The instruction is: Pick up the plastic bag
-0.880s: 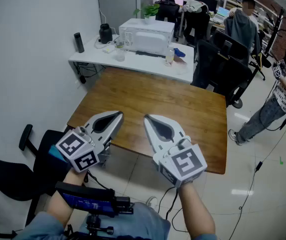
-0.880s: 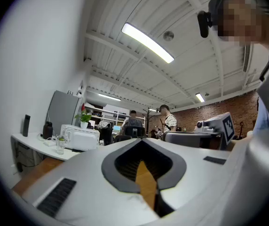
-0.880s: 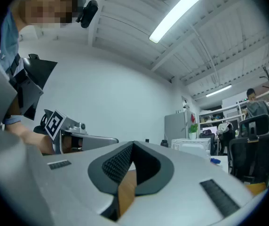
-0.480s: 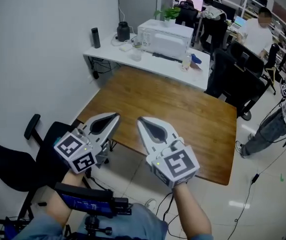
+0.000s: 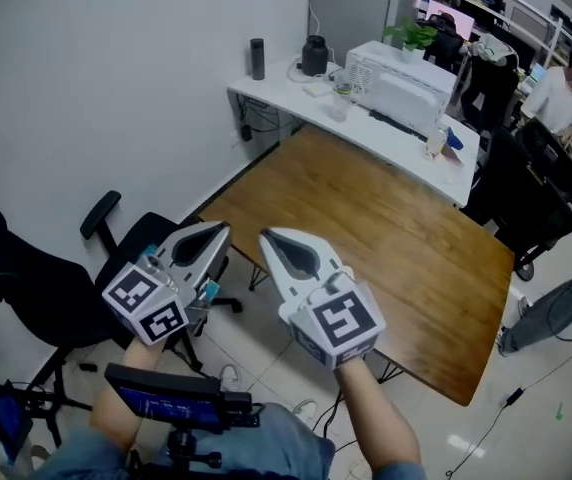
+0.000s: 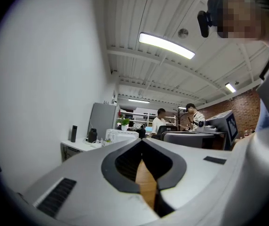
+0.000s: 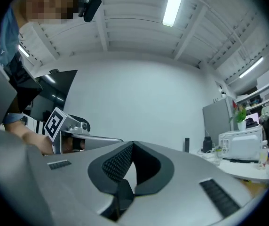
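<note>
No plastic bag shows in any view. In the head view my left gripper [image 5: 220, 231] and right gripper [image 5: 267, 237] are held level side by side, a little apart, in front of the near corner of the wooden table [image 5: 366, 218]. Both have their jaws together with nothing between them. The left gripper view looks along its shut jaws [image 6: 141, 141] toward the table and the office behind it. Past the shut tips [image 7: 133, 144], the right gripper view shows the white wall, with the left gripper's marker cube [image 7: 54, 121] at its left.
A white desk [image 5: 296, 103] with a white appliance [image 5: 406, 73], a dark bottle and a kettle stands behind the table. A black office chair [image 5: 26, 288] is at the left by the wall. More chairs and people are at the far right.
The head view has swung to the left: the table and white desk have slid right in the frame and the black chair has come in. The grippers keep their pose, both shut.
</note>
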### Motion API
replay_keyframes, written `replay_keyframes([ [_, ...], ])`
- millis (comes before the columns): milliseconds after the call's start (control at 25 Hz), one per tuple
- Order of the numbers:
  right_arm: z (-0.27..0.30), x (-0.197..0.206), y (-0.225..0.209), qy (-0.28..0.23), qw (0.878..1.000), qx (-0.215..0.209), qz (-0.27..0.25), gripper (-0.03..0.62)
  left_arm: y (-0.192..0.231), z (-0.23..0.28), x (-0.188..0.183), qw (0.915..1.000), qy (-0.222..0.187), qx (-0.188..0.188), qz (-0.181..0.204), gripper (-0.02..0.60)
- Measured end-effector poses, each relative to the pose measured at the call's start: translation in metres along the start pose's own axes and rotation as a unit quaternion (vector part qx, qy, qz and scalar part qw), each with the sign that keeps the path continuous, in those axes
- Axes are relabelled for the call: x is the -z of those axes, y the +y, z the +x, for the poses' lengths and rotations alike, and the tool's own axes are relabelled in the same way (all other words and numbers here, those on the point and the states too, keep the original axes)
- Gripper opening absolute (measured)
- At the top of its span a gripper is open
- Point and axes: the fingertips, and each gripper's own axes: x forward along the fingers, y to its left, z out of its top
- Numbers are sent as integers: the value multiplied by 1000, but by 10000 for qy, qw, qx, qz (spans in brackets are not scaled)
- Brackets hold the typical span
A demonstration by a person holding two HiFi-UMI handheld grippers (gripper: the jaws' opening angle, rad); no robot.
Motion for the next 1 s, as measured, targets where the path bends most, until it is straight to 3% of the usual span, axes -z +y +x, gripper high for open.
replay_keyframes([
  [320, 70, 16, 59, -8, 9944, -1050, 130, 3, 57, -76, 8, 9946, 59, -1034, 92, 11],
  [480, 95, 24, 82, -38, 9899, -1397, 229, 3, 76, -100, 13, 9905, 96, -1372, 90, 11],
  [680, 118, 35, 96, -113, 9875, -1552, 266, 3, 94, -120, 19, 9866, 155, -1621, 78, 11],
  [1000, 136, 74, 104, 202, 9852, -1656, 387, 3, 118, -124, 53, 9830, 300, -1811, 102, 12],
])
